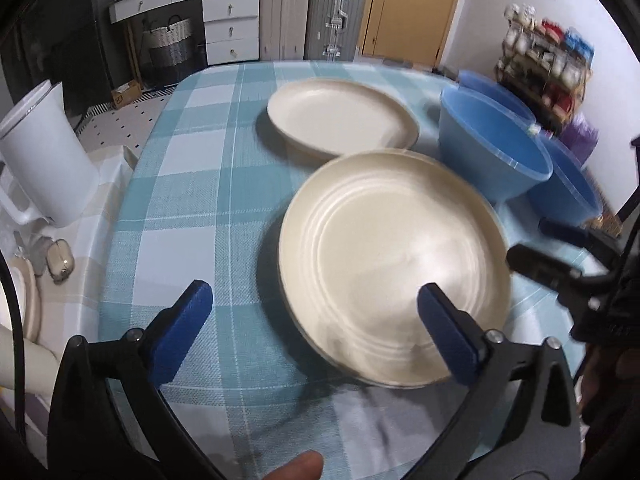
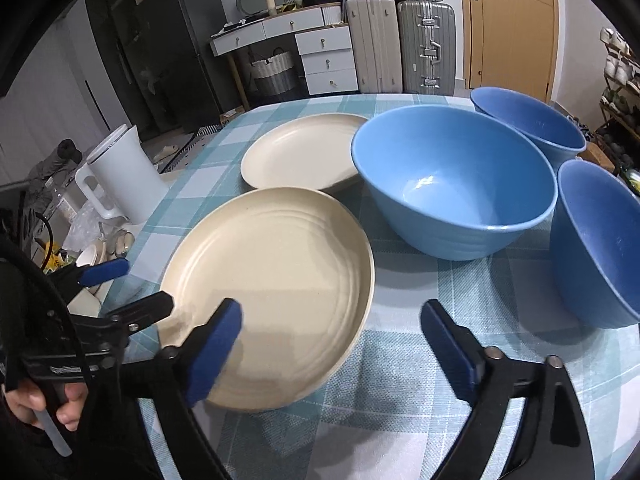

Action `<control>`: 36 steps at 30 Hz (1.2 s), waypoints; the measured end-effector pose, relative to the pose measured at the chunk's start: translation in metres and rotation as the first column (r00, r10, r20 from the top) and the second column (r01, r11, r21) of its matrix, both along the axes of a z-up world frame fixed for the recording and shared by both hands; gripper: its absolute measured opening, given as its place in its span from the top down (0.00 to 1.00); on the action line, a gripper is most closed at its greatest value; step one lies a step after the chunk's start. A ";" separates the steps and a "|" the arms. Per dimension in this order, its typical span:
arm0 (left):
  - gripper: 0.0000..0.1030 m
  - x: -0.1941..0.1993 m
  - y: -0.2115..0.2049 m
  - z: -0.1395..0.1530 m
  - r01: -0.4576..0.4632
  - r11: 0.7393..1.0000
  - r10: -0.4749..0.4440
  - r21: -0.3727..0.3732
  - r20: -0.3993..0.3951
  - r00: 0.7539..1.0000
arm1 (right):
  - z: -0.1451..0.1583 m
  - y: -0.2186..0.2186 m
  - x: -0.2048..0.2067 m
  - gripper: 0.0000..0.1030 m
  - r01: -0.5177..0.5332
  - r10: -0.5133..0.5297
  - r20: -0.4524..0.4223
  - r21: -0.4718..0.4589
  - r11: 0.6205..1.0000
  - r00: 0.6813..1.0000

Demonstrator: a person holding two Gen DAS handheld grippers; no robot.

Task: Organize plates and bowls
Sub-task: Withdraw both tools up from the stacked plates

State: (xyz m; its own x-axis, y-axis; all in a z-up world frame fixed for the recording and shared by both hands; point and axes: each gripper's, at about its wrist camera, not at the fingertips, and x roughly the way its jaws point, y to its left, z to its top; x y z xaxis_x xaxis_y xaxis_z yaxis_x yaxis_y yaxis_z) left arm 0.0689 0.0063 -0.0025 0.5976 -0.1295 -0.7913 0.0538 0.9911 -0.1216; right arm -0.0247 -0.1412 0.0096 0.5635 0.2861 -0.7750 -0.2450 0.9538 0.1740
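1. Left wrist view:
   - Plates first: the near cream plate (image 1: 394,268) lies flat on the checked worktop (image 1: 192,184), and the far cream plate (image 1: 340,120) lies just behind it, not stacked.
   - Left claw (image 1: 316,304) is released and holds nothing. One finger hangs over the cloth, the other over the near plate's rim.
   - I judge the plates stiff, smooth and breakable, with a low raised rim. The rim edge is the only place to pinch.
   - This picture is a little blurred, so fine details are unsure.
   - A white jug (image 1: 44,152) stands off the worktop's left edge.

2. Right wrist view:
   - Right claw (image 2: 332,332) is also released and empty, above the cloth, just beside the near plate's right edge.
   - The big blue bowl (image 2: 452,180) stands right of the plates. The back blue bowl (image 2: 528,124) and the near blue bowl (image 2: 600,244) stand further right. All are upright and apart.
   - The bowls look light and glossy, perhaps plastic, so a wall could slip. I would take each by its rim.
   - The woven cloth should keep things from sliding.
   - Behind are white drawers (image 2: 324,56), two suitcases (image 2: 400,44) and a wooden door (image 2: 512,20).
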 end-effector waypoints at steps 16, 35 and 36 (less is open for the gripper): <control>0.01 -0.014 0.019 0.030 -0.059 0.994 0.065 -0.097 0.060 0.996 | 0.066 0.002 -0.009 0.01 -0.075 0.077 0.130 -0.017 0.997 0.989; 0.01 0.010 0.029 0.087 -0.157 0.984 0.167 -0.086 0.121 0.979 | 0.138 -0.035 0.034 0.01 -0.102 0.092 0.212 0.035 0.994 0.973; 0.01 0.012 0.028 0.092 -0.158 0.984 0.167 -0.079 0.128 0.978 | 0.144 -0.038 0.038 0.01 -0.105 0.094 0.219 0.037 0.994 0.971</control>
State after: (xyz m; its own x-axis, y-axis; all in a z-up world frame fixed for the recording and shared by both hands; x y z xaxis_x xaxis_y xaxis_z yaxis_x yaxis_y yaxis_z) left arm 0.0809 0.0345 0.0891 0.7151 -0.0728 -0.6953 -0.0866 0.9777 -0.1915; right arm 0.0128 -0.1793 0.1534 0.6836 0.3830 -0.6213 -0.3751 0.9146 0.1511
